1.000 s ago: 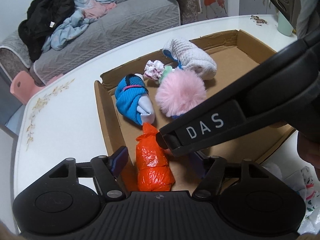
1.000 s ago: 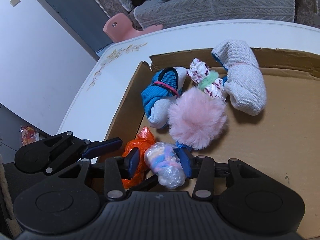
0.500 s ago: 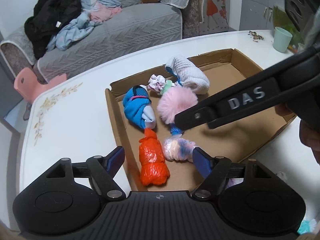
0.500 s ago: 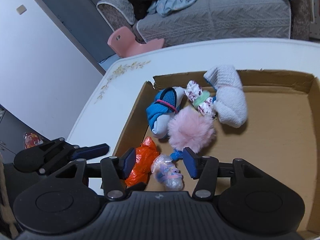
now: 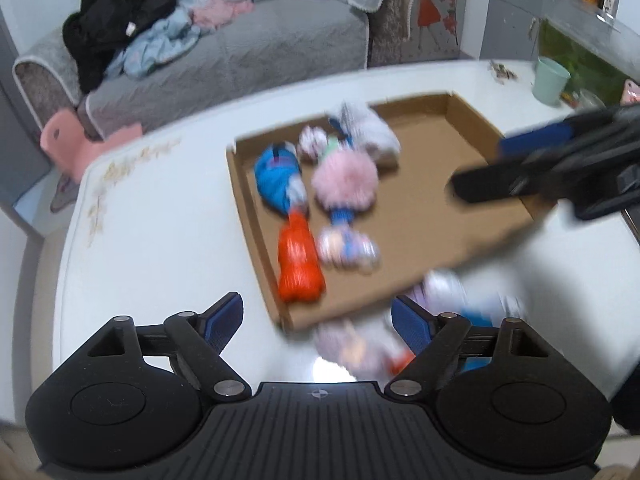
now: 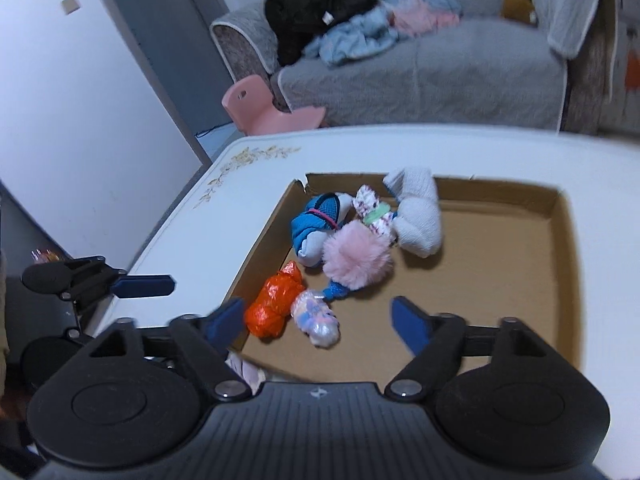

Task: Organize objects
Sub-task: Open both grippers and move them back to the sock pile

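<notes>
right gripper (image 6: 318,322): jaws spread wide, having just been opening, nothing between the blue pads. it hangs above the near left part of the cardboard tray (image 6: 566,264), clear of everything in it. left gripper (image 5: 318,322): jaws also wide, also just been opening, empty; it hangs over the white table (image 5: 160,240) at the tray's near edge. this view is smeared by blur.

directly under the right gripper, a clear plastic bundle (image 6: 316,316) with pastel things inside lies on the tray floor, free of the pads. touching it on the left, an orange plastic bundle (image 6: 274,300) rests against the tray's left wall near the near left corner.

farther in, a pink pompom (image 6: 356,258) sits with a blue tail end pointing at the clear bundle. left of the pompom, a blue rolled sock bundle (image 6: 316,226) lies by the left wall. behind the pompom, a small patterned roll with a green band (image 6: 374,210), and beside that a white knit bundle (image 6: 420,216) close to the far wall. the right half of the tray is bare cardboard.

outside the tray, at its near edge, blurred pale and coloured items (image 5: 360,348) lie on the table; cannot tell what they are. a green cup (image 5: 552,80) stands near the table's far right corner.

beyond the table: grey sofa (image 6: 420,68) piled with clothes (image 6: 340,12), pink stool (image 6: 264,106) on the floor.
</notes>
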Motion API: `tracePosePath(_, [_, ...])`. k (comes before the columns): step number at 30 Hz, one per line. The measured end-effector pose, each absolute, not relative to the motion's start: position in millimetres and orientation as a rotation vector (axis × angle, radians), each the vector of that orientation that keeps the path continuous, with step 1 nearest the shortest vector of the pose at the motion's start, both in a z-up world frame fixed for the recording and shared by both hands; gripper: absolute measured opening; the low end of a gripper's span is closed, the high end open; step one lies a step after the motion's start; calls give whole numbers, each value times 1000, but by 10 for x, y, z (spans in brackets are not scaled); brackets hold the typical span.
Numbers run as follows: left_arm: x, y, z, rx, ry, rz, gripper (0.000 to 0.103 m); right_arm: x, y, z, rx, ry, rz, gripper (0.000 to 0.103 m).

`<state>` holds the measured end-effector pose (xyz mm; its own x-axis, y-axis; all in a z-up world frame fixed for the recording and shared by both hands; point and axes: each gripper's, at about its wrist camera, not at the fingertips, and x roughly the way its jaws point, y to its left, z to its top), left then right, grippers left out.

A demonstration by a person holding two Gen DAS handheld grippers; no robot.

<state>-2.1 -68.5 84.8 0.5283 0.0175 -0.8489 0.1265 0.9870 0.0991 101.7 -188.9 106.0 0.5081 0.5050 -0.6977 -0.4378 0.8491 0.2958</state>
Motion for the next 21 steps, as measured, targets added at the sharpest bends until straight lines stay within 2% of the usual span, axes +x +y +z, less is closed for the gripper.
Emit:
tracePosePath(1, [-105, -683, 828, 143, 1032, -57, 86, 916, -1933, 1102, 80, 853, 556, 94])
tracePosePath(4, [-355, -620, 717, 54, 1103, -39, 86, 569, -2090, 1172, 68, 817, 491, 102])
tracePosePath(7, [-589, -538, 574, -40, 1179, 13, 86, 161, -2263, 1101, 42, 797, 438, 102])
tracePosePath(12, [-850, -558, 344, -115, 1274, 50, 86, -336, -2352, 735, 74, 900, 389, 102])
tracePosePath(18, [-868, -738, 301, 10, 1255, 59, 86, -423, -2193, 393, -20, 1014, 360, 100])
tracePosePath(21, [-849, -765, 242, 23, 1249, 57, 86, -369, -2112, 213, -93, 1085, 348, 83])
